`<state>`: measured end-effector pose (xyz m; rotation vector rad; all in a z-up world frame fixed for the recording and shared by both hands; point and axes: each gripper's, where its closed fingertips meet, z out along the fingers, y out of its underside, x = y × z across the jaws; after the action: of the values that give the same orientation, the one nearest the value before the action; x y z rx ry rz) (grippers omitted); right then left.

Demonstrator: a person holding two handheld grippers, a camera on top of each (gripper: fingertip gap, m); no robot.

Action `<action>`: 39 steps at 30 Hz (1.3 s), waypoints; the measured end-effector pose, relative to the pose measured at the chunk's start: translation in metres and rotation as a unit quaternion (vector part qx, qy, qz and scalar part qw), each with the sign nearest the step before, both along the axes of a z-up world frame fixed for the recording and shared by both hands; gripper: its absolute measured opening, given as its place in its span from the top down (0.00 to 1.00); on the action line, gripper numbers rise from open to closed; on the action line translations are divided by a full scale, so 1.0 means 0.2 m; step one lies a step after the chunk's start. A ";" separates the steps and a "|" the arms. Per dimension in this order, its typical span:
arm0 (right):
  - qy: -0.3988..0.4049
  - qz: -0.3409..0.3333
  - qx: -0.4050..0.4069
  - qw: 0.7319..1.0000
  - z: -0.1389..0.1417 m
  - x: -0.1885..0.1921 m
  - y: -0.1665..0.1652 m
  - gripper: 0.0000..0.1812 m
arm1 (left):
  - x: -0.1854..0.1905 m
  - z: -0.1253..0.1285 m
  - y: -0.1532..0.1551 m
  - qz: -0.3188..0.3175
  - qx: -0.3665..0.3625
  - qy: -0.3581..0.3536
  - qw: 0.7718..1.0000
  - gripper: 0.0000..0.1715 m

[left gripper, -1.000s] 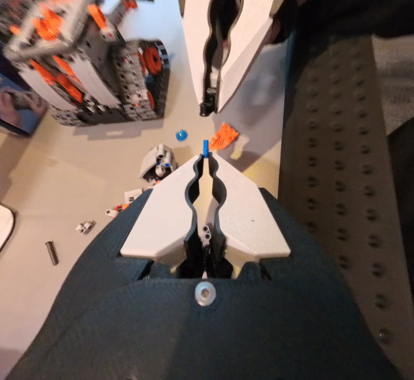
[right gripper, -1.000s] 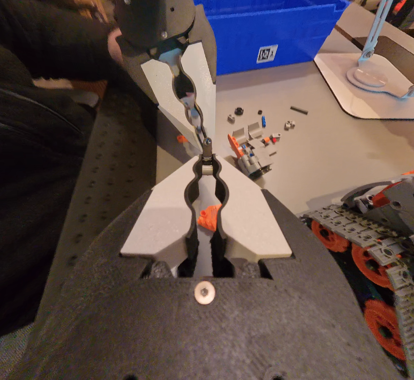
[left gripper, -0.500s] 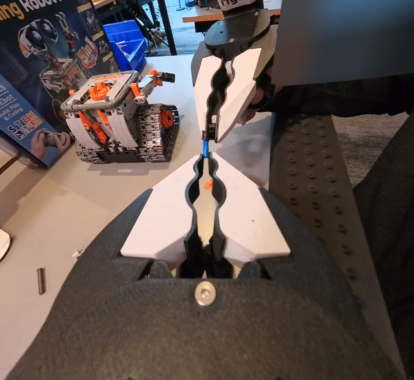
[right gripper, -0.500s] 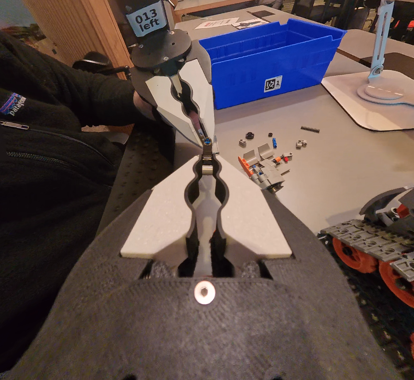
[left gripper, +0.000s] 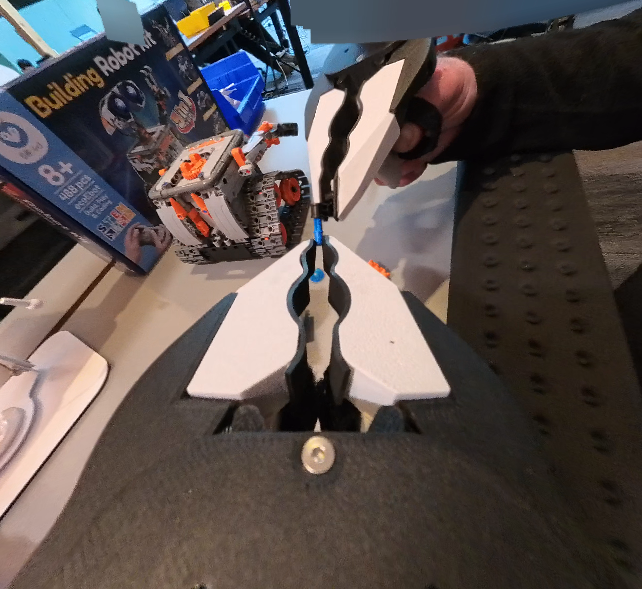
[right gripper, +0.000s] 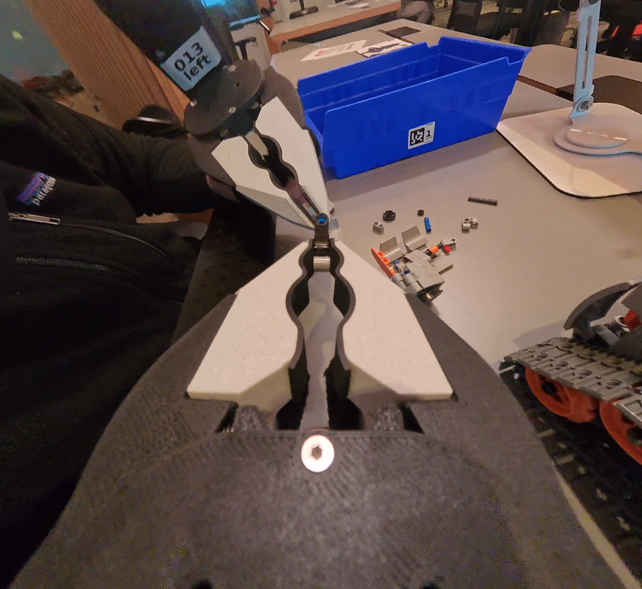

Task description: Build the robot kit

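My left gripper [left gripper: 319, 242] is shut on a small blue pin [left gripper: 317, 231] that sticks out past its tips. My right gripper [right gripper: 321, 242] is shut on a small dark connector piece [right gripper: 321, 232] with a grey sleeve behind it. The two grippers meet tip to tip above the table, and the blue pin's end sits in the connector's hole [right gripper: 322, 219]. The right gripper also shows in the left wrist view [left gripper: 326, 211], held by a hand [left gripper: 448, 113]. The left gripper also shows in the right wrist view [right gripper: 319, 216].
A tracked grey and orange brick robot [left gripper: 229, 197] stands by a printed box [left gripper: 87, 141]. A blue bin [right gripper: 410, 106], loose small parts [right gripper: 410, 259], a black axle [right gripper: 482, 201] and a white lamp base [right gripper: 587, 141] lie on the table. A black perforated mat [left gripper: 528, 259] runs along its edge. Both grippers' tips are close together, under 4 cm apart. Both grippers' tips are roughly 25 cm from the black axle [right gripper: 482, 201].
Both grippers have risen and tilted, and the views swung up from the table. The blue pin has come to the connector and now sits in its hole.
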<state>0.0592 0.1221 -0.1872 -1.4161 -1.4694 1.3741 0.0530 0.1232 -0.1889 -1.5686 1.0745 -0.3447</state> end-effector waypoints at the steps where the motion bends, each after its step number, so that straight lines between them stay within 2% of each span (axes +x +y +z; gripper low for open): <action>1: 0.005 0.000 -0.008 1.000 0.01 0.00 0.00 0.98 | 0.00 0.01 0.00 0.005 0.007 0.003 1.000 1.00; 14: 0.030 -0.008 -0.049 0.998 0.05 0.00 0.02 0.97 | 0.00 0.05 0.03 0.056 0.079 0.047 0.994 1.00; 39: 0.049 -0.016 -0.060 0.997 0.09 0.01 0.03 0.97 | 0.01 0.09 0.04 0.090 0.120 0.064 0.987 0.99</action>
<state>0.0614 0.1287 -0.1702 -1.4190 -1.3152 1.5119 0.0547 0.1313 -0.1707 -1.4715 1.0227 0.0094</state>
